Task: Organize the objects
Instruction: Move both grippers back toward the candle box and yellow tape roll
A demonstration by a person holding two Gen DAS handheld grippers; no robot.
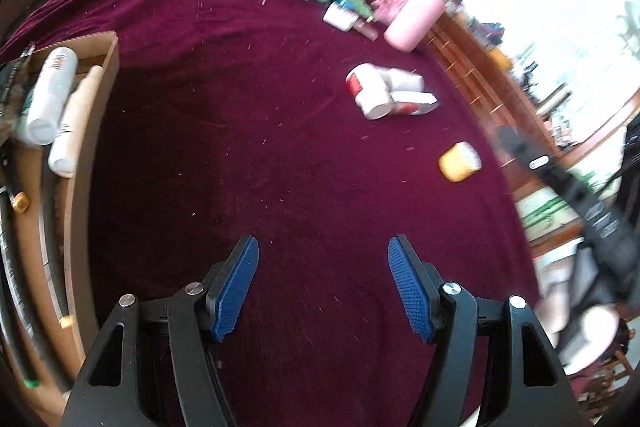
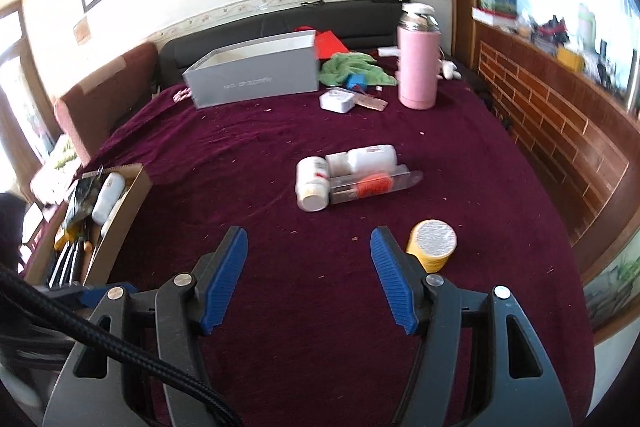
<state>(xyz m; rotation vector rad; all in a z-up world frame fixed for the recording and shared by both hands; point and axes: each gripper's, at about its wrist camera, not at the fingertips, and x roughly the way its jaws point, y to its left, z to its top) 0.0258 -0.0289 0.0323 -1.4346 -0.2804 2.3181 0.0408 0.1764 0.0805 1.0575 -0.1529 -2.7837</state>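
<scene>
Above the maroon cloth [image 1: 280, 147], both hand-held grippers [image 1: 323, 281] [image 2: 309, 275] gape half-wide, empty.

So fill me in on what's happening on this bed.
A person is tidying with a tool in each hand. Both the left tool and right tool are open and hold nothing. A cardboard box already holds bottles; a yellow jar, a white pill bottle and a clear packet lie loose on the maroon bedspread.

Both wrist views angled down over maroon cloth [image 1: 280, 147] (shared: grey box [image 2: 256, 75]).
</scene>
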